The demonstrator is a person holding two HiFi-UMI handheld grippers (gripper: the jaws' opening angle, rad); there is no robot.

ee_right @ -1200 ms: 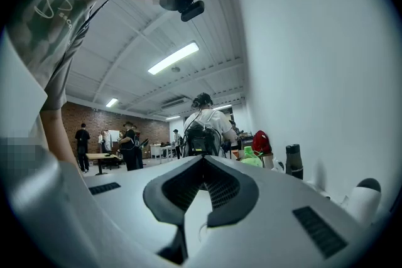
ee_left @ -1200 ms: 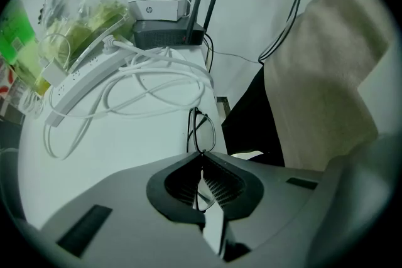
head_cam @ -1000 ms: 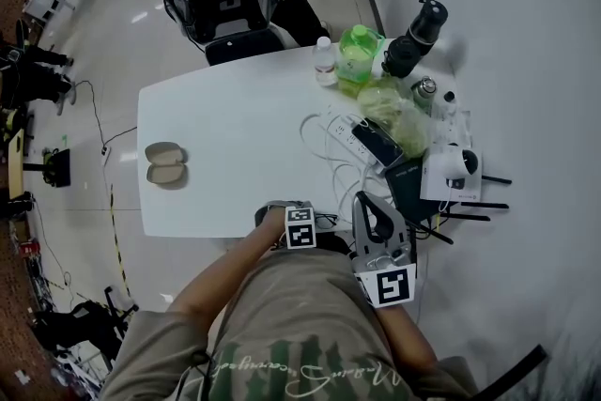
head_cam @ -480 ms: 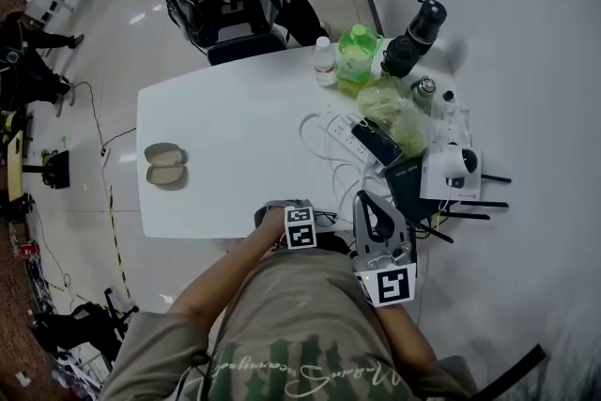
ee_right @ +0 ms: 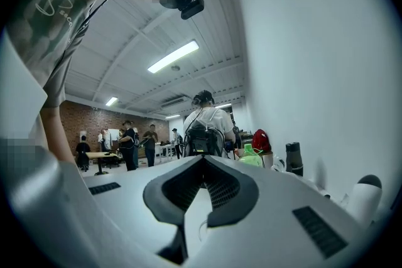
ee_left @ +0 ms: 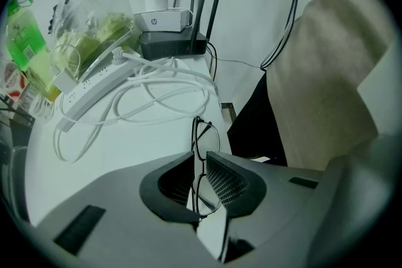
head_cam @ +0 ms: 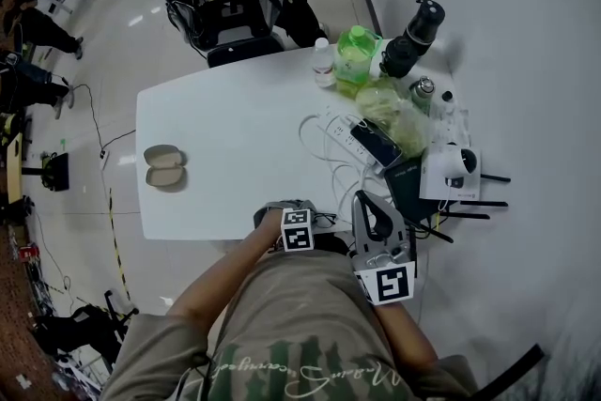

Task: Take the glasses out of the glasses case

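Glasses (ee_left: 205, 135), light, thin-framed and likely fragile, pinched near the bridge by closed left tongs (ee_left: 201, 159) at the counter's (head_cam: 235, 122) near edge, well apart from the open glasses case (head_cam: 165, 165); right tongs (ee_right: 202, 164) closed, empty.

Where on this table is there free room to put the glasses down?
The table is bare from the case across to the power strip, a wide middle patch reaching the far edge. The right side is crowded: power strip, green bottle, router. Set the glasses down left of that.
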